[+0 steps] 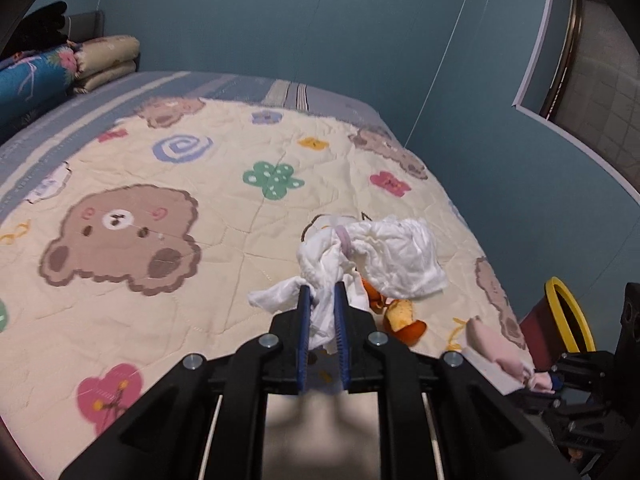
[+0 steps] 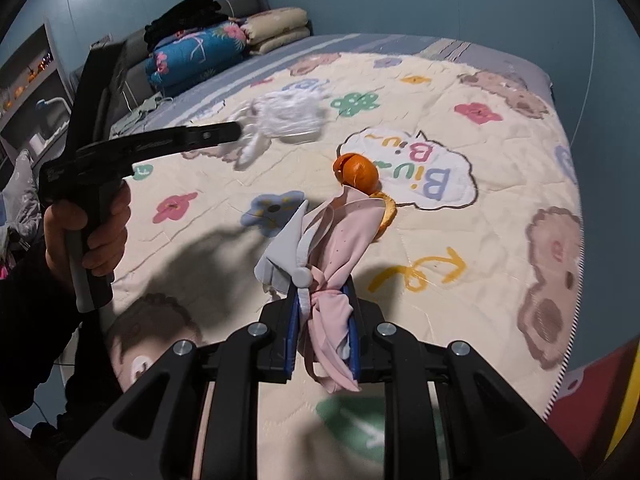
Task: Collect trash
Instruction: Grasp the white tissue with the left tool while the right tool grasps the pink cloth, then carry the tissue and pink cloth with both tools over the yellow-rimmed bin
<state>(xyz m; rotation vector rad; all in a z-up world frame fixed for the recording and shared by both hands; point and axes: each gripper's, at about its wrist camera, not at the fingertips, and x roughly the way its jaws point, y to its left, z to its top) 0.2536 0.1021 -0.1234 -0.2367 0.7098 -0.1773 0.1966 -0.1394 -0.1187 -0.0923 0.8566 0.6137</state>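
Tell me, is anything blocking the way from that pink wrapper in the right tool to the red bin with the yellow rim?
Nothing visible does. The crumpled pink plastic wrapper hangs clamped in the right tool above the quilt, and the red bin with the yellow rim stands open beside the bed's edge.

Teal walls [image 1: 320,20], bed under cartoon-bear quilt [image 1: 180,184], folded bedding [image 2: 208,48] stacked against grey headboard [image 2: 244,2].
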